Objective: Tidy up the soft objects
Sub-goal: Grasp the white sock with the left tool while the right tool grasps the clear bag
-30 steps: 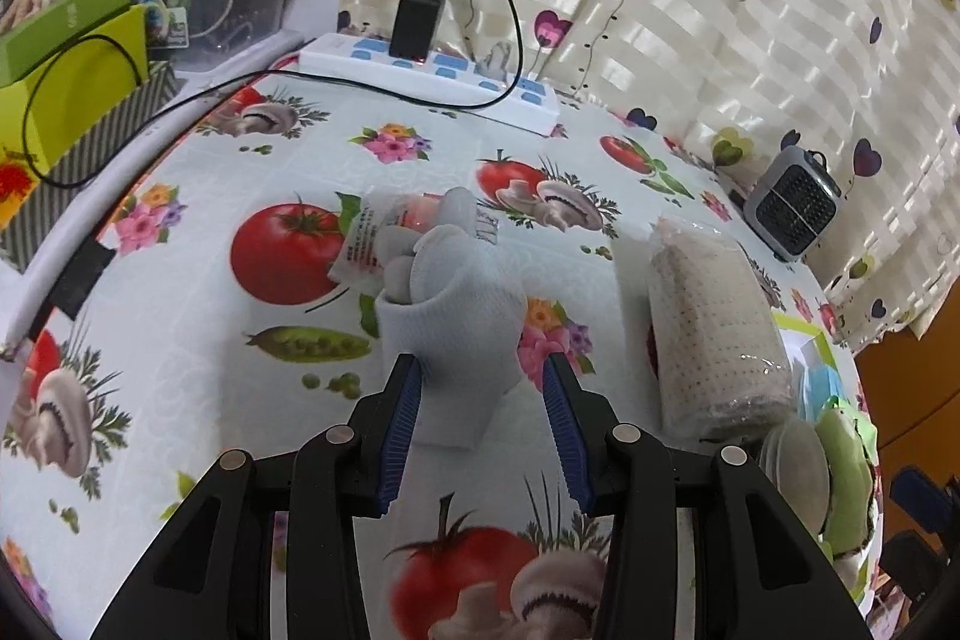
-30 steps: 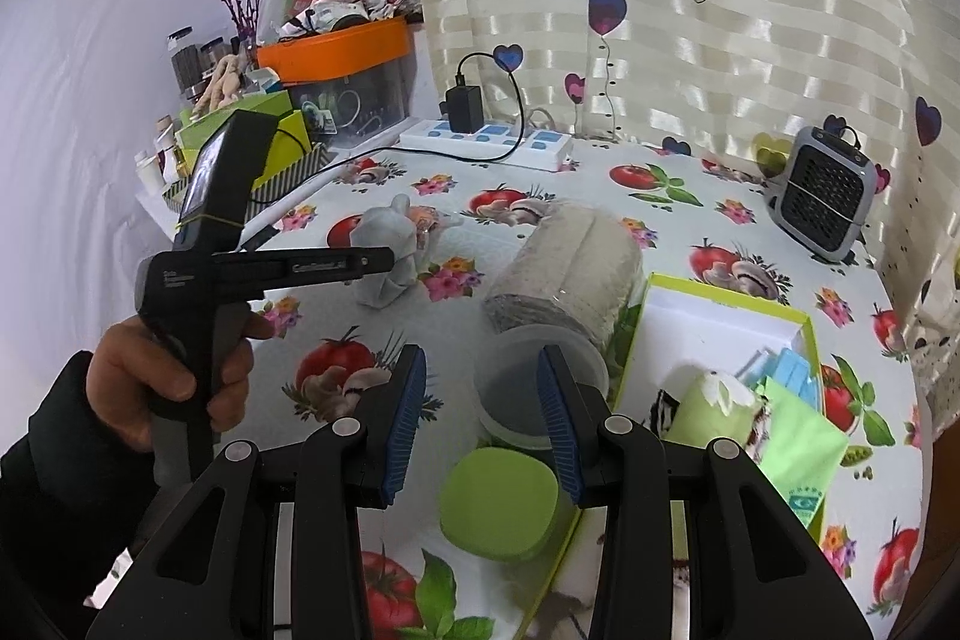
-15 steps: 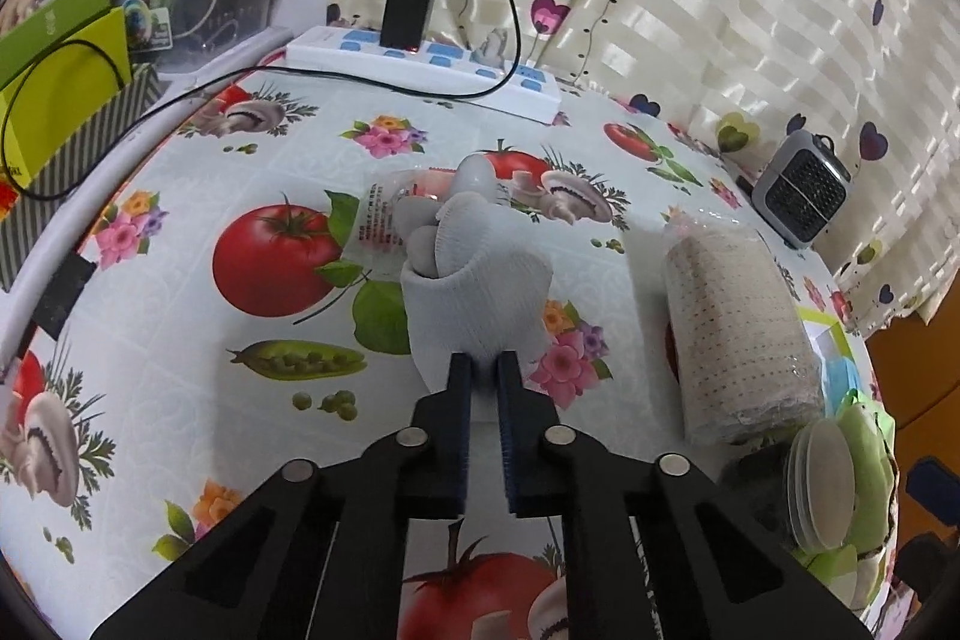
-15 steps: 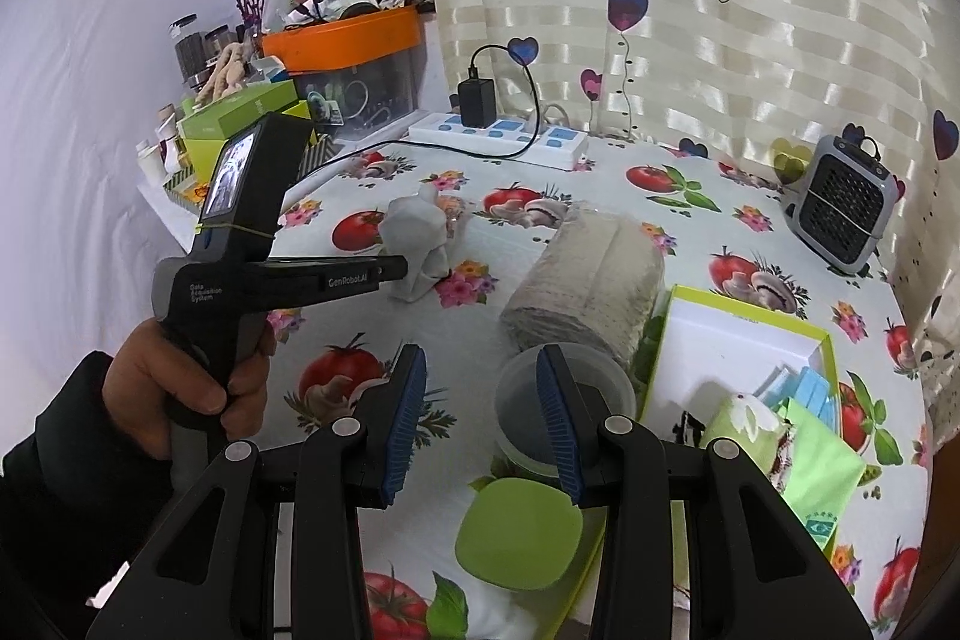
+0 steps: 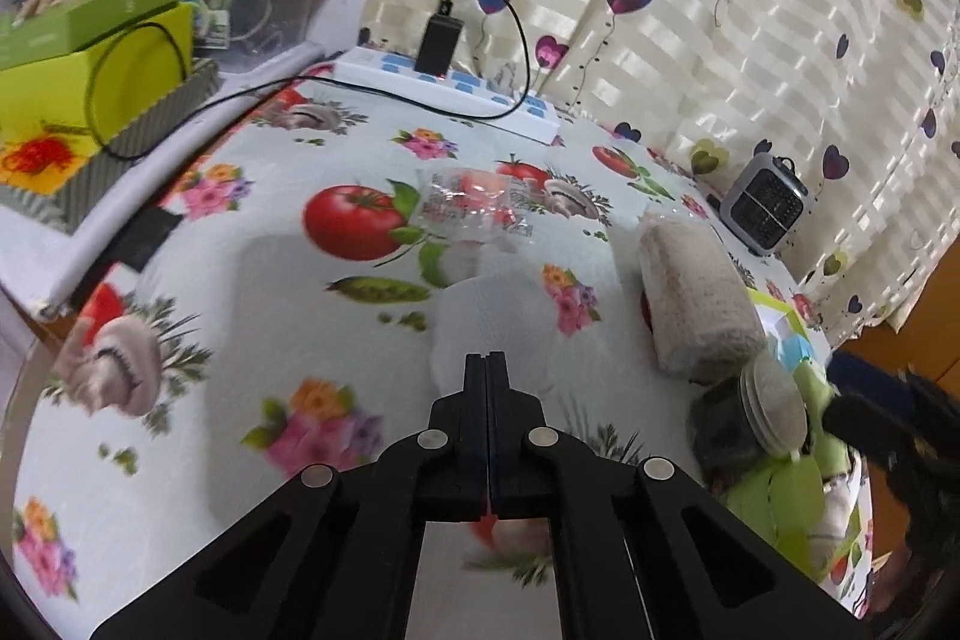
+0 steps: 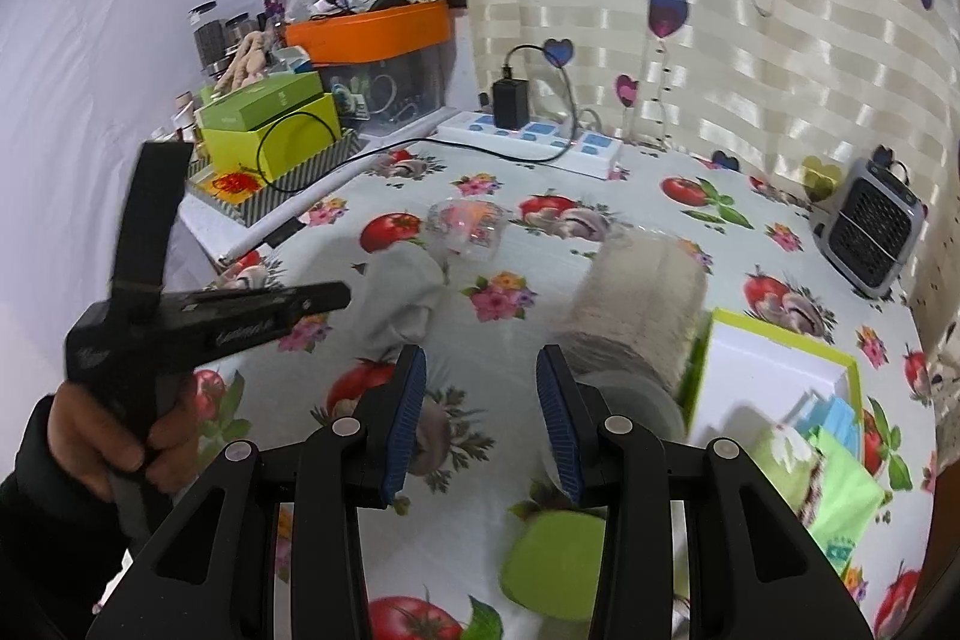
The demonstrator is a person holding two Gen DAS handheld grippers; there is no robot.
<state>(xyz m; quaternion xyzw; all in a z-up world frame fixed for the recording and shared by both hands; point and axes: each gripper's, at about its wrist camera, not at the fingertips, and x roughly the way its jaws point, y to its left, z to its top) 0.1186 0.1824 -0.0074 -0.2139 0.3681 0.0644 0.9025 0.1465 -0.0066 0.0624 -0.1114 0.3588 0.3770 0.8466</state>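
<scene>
My left gripper (image 5: 486, 361) is shut on the near edge of a white sock (image 5: 489, 319), which is blurred with motion. In the right wrist view the sock (image 6: 408, 292) hangs from the left gripper (image 6: 343, 293), held by a hand in a dark sleeve. The sock sits apart from a clear plastic packet (image 5: 474, 205) with something orange inside. My right gripper (image 6: 480, 400) stands open above the tablecloth with nothing between its fingers. A beige wrapped roll (image 6: 642, 304) lies just past its right finger.
A green-rimmed box (image 6: 774, 376) with cloths stands at the right, with a clear tub (image 6: 636, 406) and a green lid (image 6: 558, 556) near it. A power strip (image 5: 444, 91) and cable lie at the back, a small heater (image 6: 864, 226) at the far right, and stacked boxes (image 5: 90, 58) at the left.
The left jaws closed on the white sock and drew it back from the plastic packet. The right gripper stayed open and drifted a little over the table.
</scene>
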